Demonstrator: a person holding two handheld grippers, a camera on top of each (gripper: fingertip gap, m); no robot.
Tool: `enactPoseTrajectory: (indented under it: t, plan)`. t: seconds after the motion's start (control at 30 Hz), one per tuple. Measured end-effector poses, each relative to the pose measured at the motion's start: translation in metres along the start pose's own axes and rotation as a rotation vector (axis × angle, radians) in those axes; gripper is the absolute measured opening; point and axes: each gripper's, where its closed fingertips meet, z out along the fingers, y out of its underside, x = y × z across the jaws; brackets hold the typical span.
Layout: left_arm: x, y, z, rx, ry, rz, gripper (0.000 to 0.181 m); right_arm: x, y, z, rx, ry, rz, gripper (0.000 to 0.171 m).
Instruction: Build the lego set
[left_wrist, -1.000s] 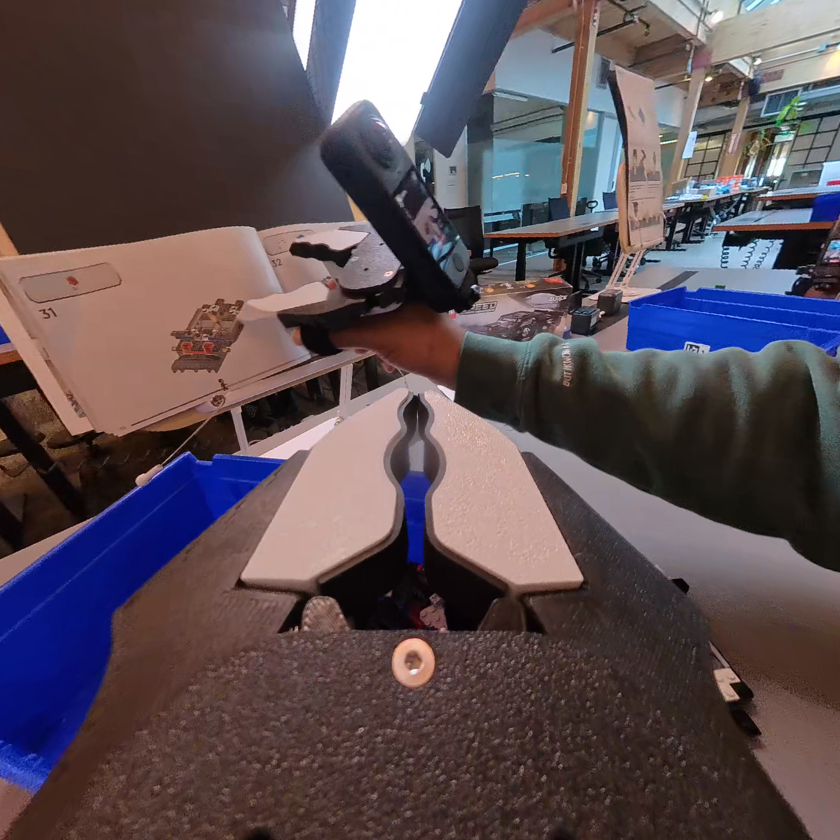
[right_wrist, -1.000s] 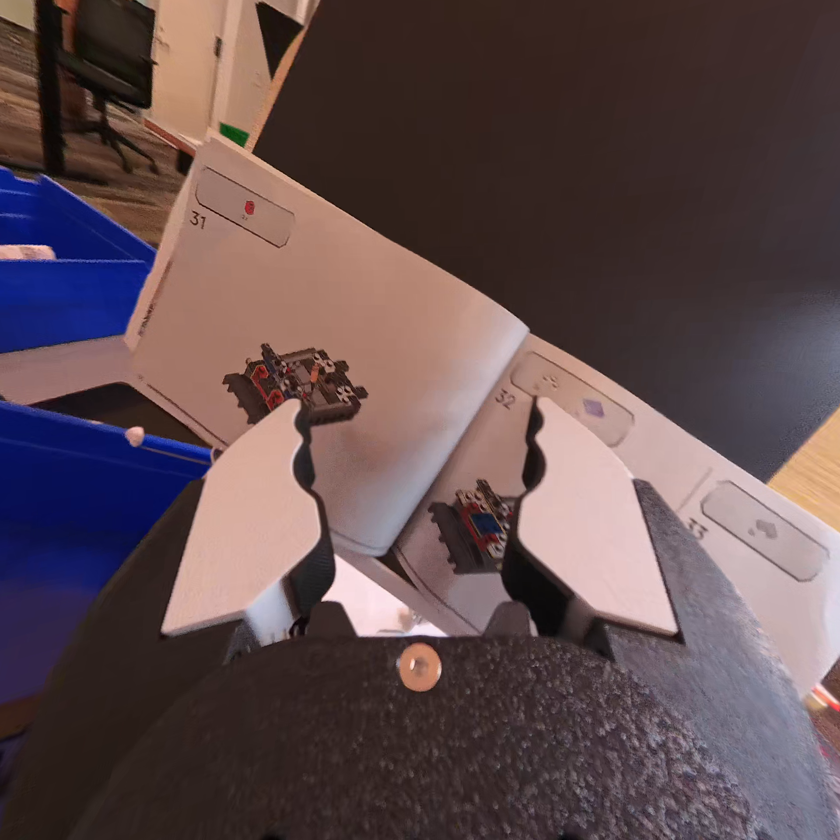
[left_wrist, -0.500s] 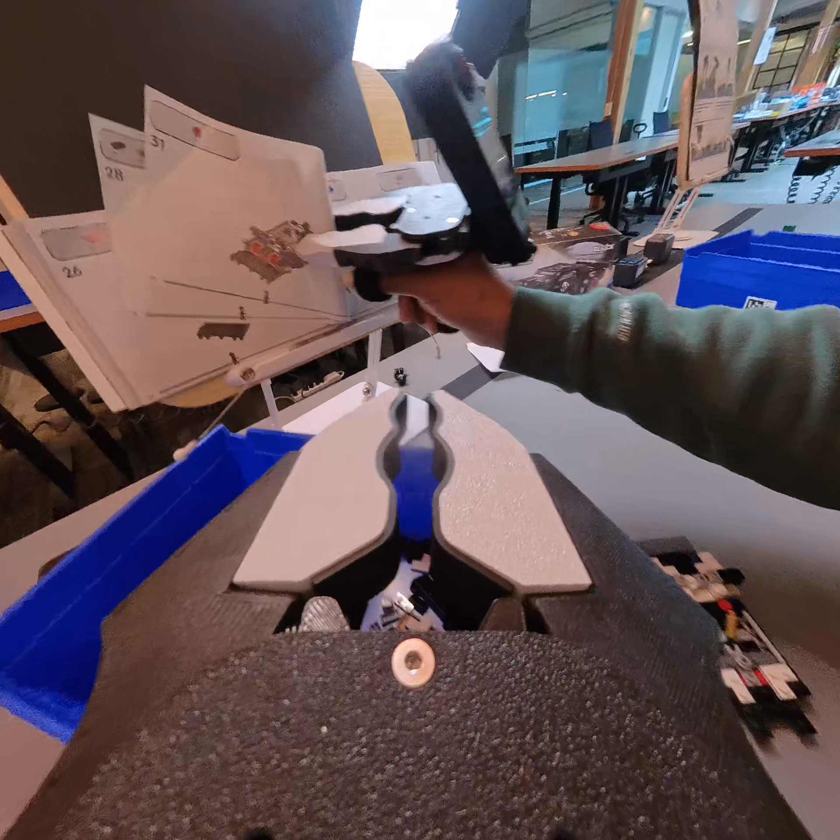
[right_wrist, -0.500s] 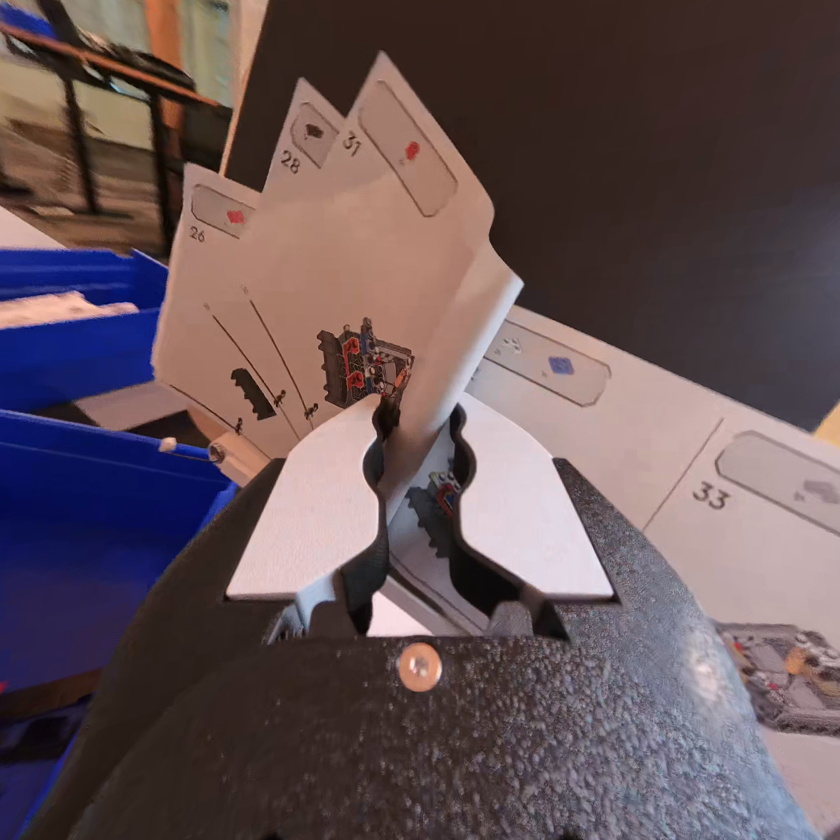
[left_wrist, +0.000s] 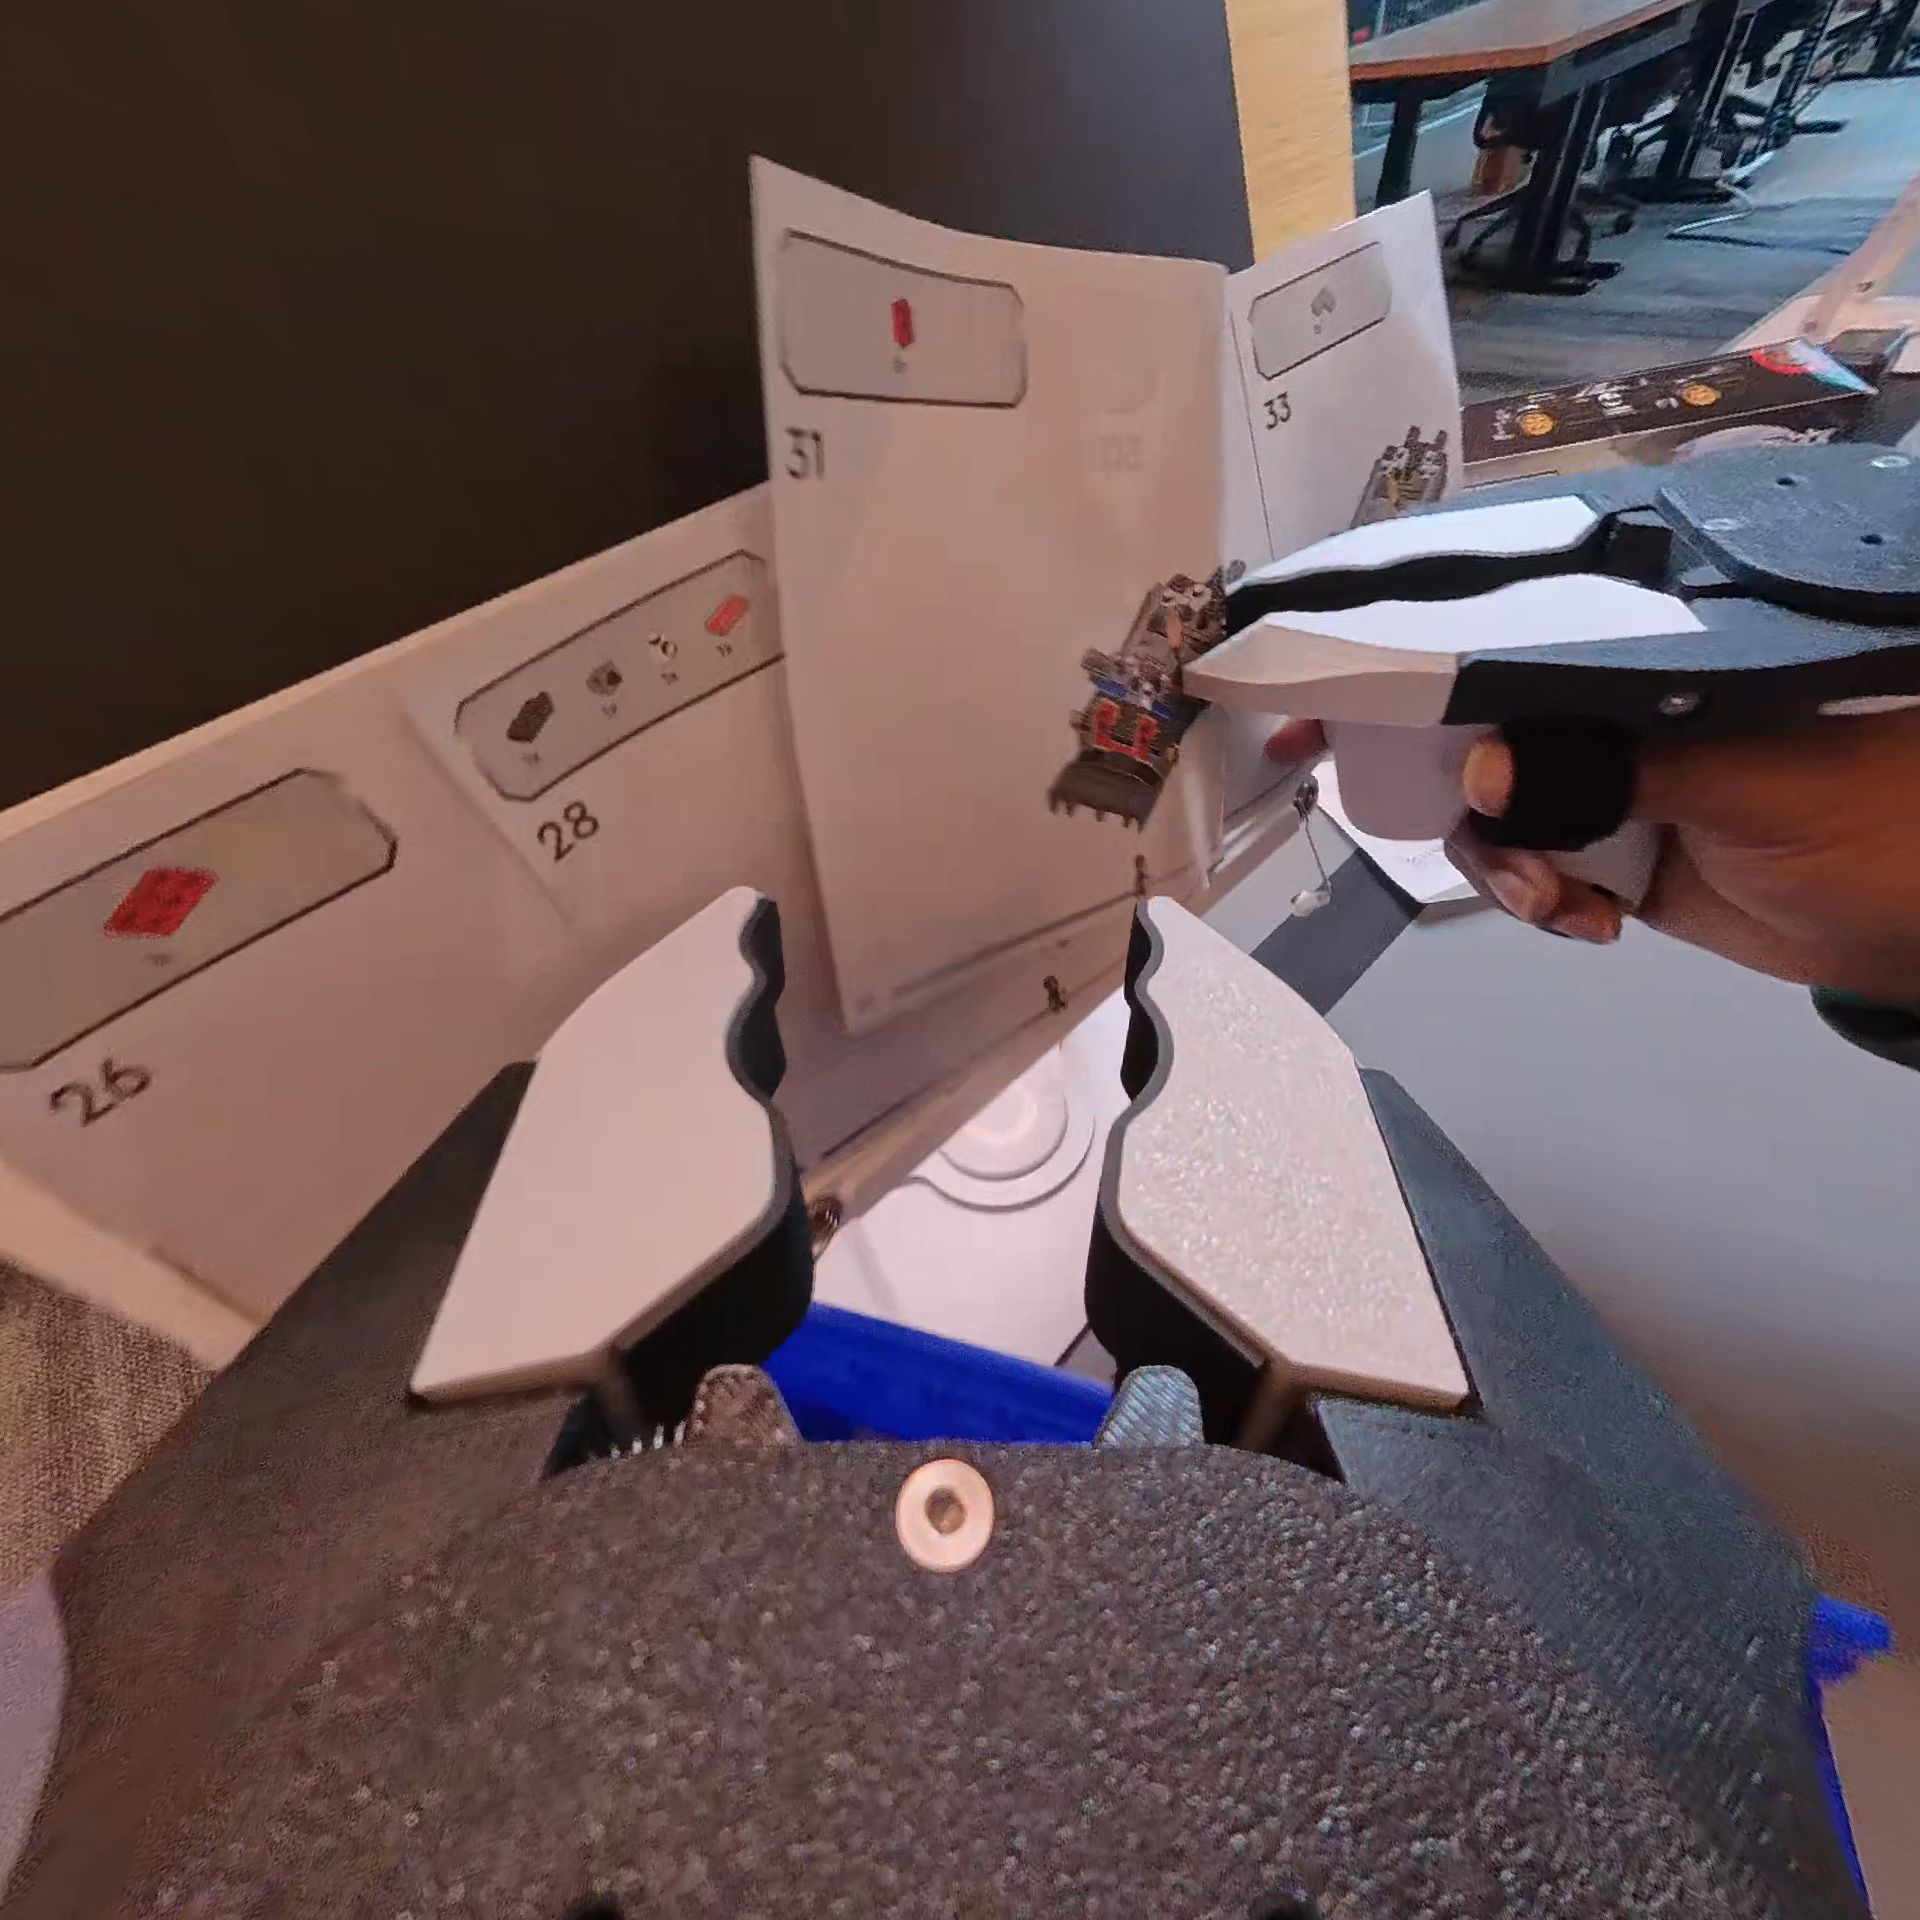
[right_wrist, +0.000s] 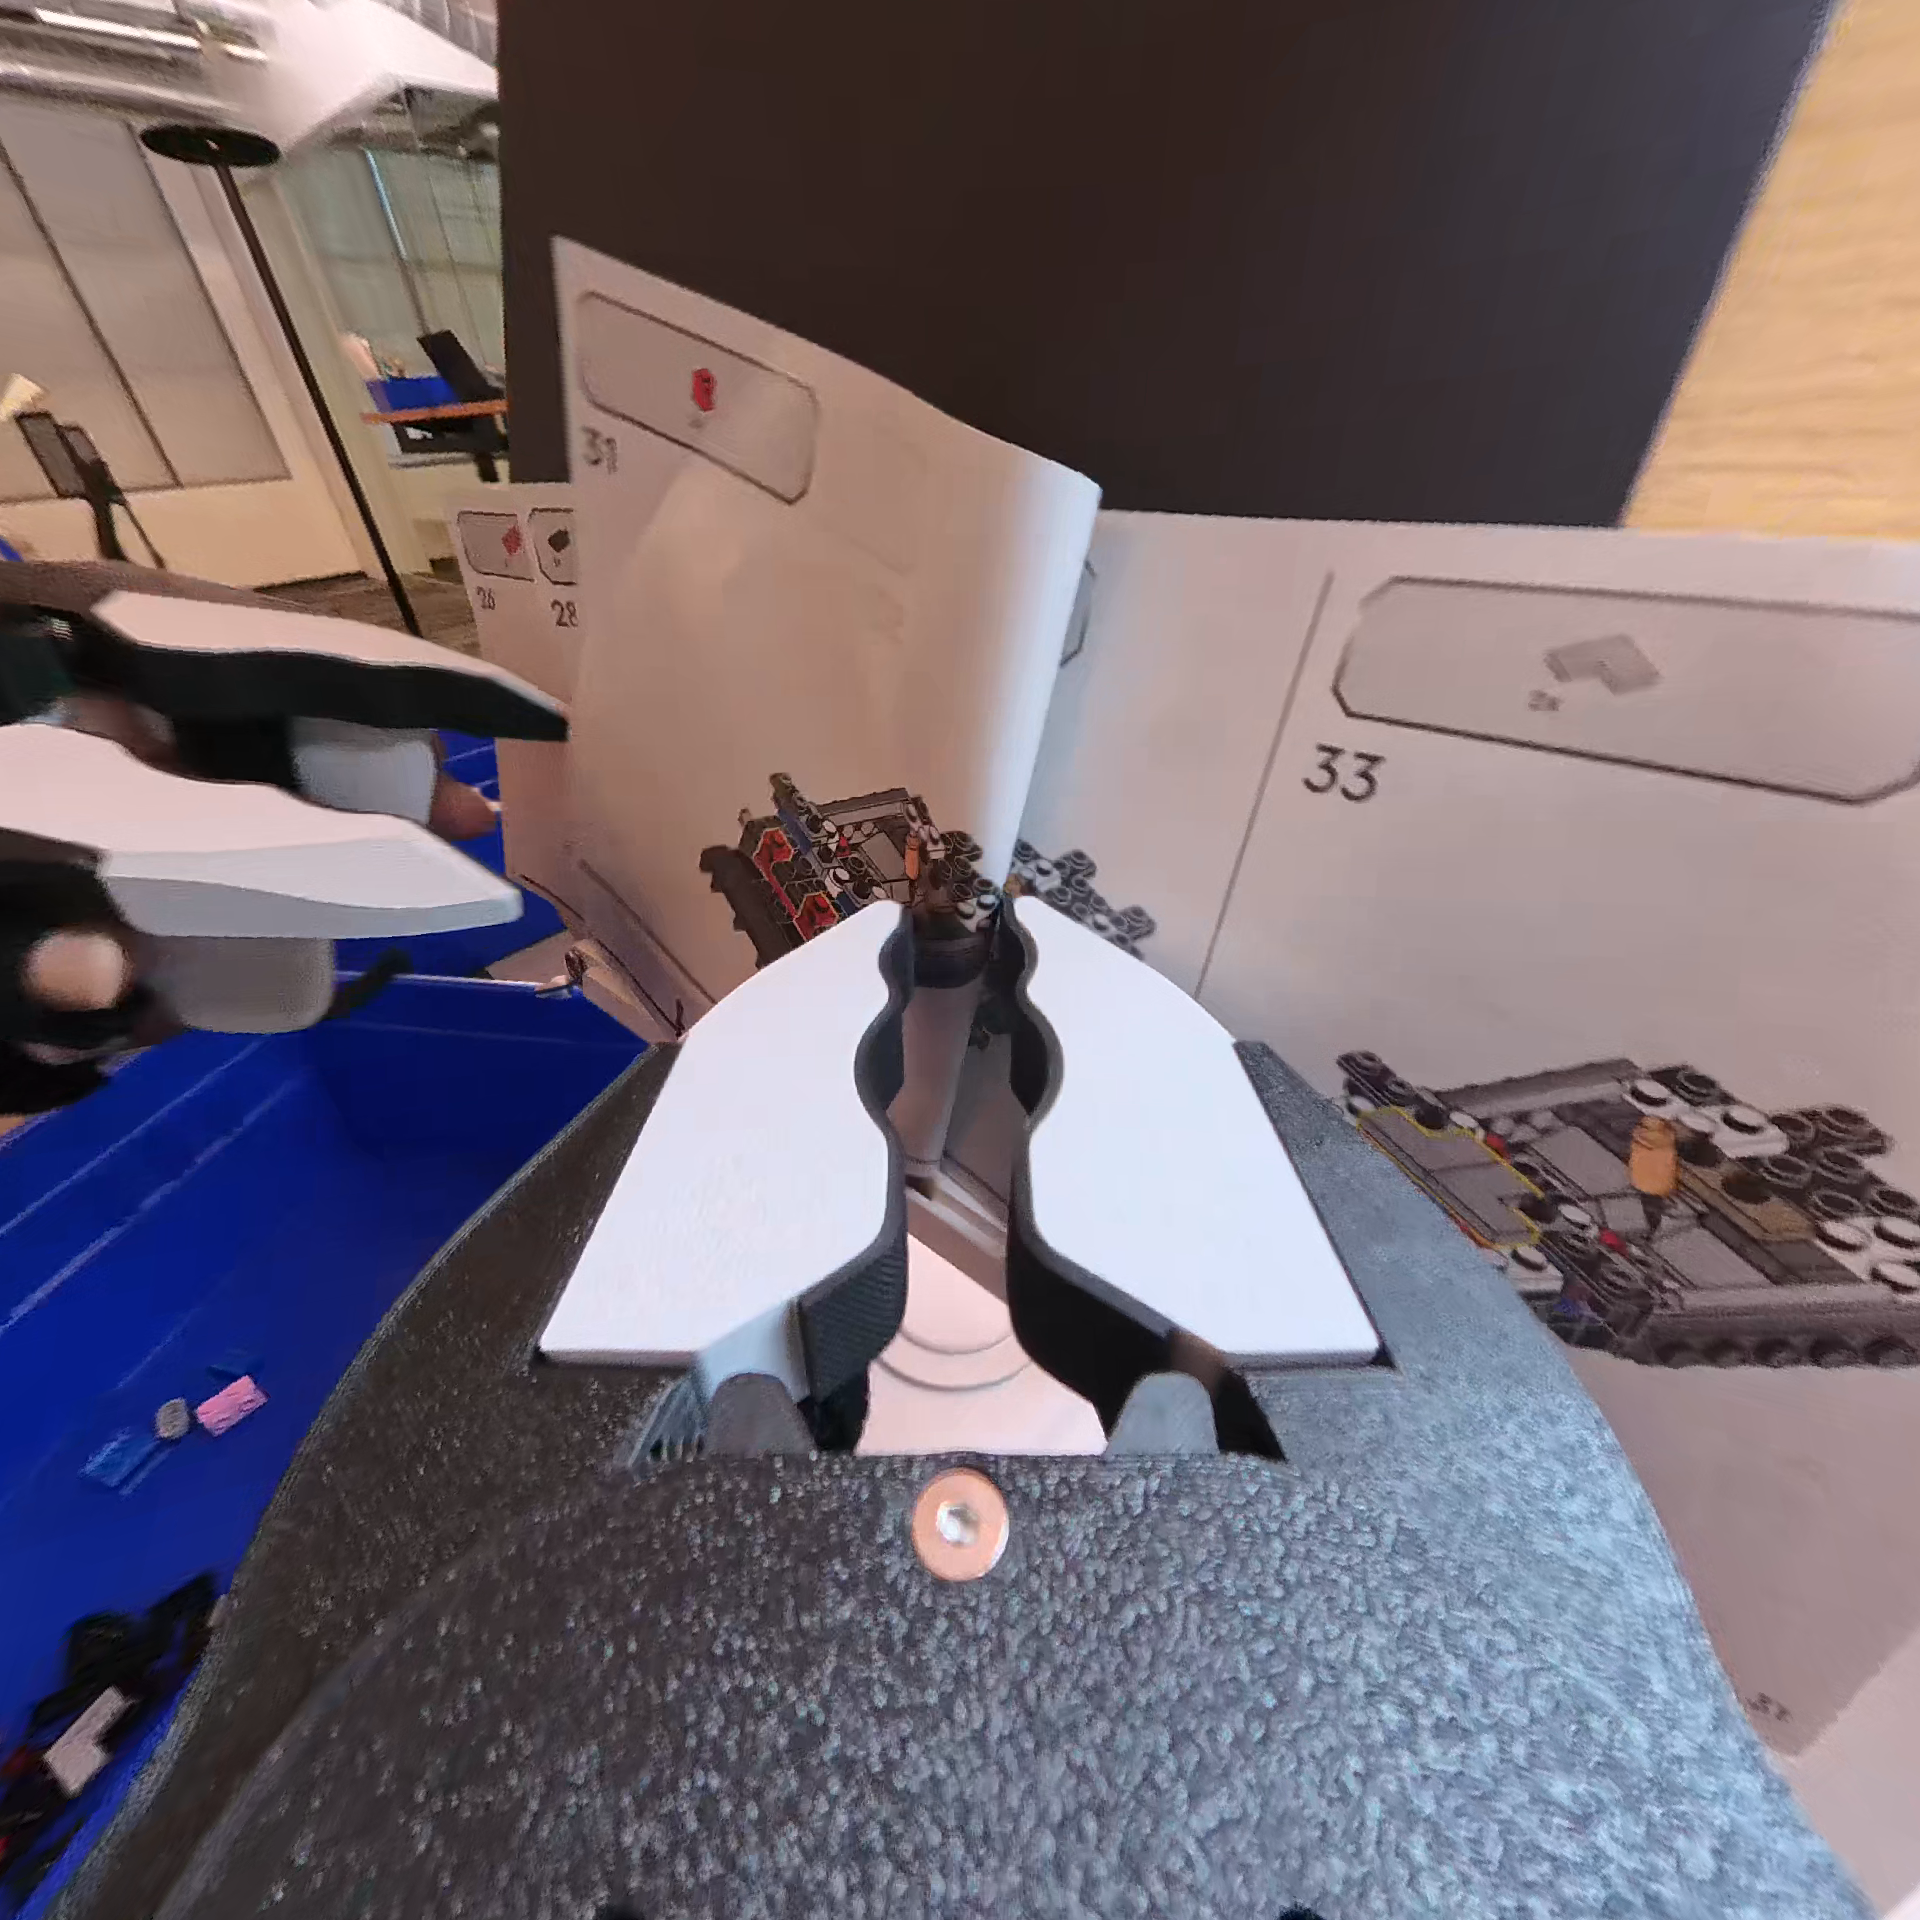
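Raised page: my right tool (right_wrist: 954, 914) is clenched on the lower edge of one page (left_wrist: 987, 623) of the instruction booklet (left_wrist: 312, 935). The page stands nearly upright and curls away from the spread behind it. It carries a drawing of a brick model next to the grip point.
Right tool: its two white fingertips (right_wrist: 790, 1122) meet on the paper; I see only a narrow wavy gap behind the tips. In the left wrist view the same tool (left_wrist: 1210, 634) reaches in from the right, with my hand (left_wrist: 1714, 831) around its grip.
Left tool: my left tool (left_wrist: 951, 935) is released, jaws spread wide and holding nothing. It points at the bottom edge of the raised page, near it but not touching. In the right wrist view it (right_wrist: 520, 800) sits to the left of the page.
Booklet: it lies open and tilted back on a white stand (left_wrist: 997, 1143), in front of a dark panel (left_wrist: 416, 260). Further pages with part boxes and model drawings show on both sides of the raised page.
Blue bin: a blue bin (right_wrist: 312, 1195) sits below and left of the booklet, with a few small loose pieces (right_wrist: 223, 1403) on its floor.
Counter: the grey counter (left_wrist: 1558, 1091) runs to the right of the stand.
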Motion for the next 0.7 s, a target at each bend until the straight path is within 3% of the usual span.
enactPoseTrajectory:
  t: [0.1, 0.17, 0.2, 0.33, 0.43, 0.47, 0.6, 0.7]
  plan:
    - [0.01, -0.001, 0.017, -0.018, 0.046, -0.006, 0.043, 0.006, 0.004, -0.002, -0.007, -0.019, 0.053, 0.013]
    - [0.023, -0.003, 0.021, -0.017, 0.097, 0.015, 0.007, 0.018, 0.006, -0.007, -0.022, 0.044, 0.062, 0.011]
    - [0.03, -0.005, 0.022, -0.003, 0.111, 0.041, 0.0, 0.026, 0.001, -0.015, 0.002, 0.1, 0.068, 0.015]
    - [0.06, -0.015, 0.022, 0.035, 0.117, 0.165, 0.0, -0.007, -0.046, -0.059, 0.193, 0.032, 0.017, 0.049]
    - [0.086, -0.023, 0.029, 0.061, 0.105, 0.246, 0.0, -0.049, -0.056, -0.07, 0.155, -0.021, -0.018, 0.076]
    - [0.097, -0.023, 0.032, 0.06, 0.119, 0.274, 0.0, -0.051, -0.055, -0.069, 0.122, 0.022, -0.037, 0.078]
    - [0.135, -0.012, 0.037, 0.044, 0.245, 0.401, 0.014, 0.008, -0.046, -0.081, 0.009, 0.353, -0.143, 0.0]
    - [0.095, 0.005, 0.038, -0.053, 0.166, 0.284, 0.022, 0.056, -0.03, -0.087, -0.071, 0.399, -0.137, 0.0]
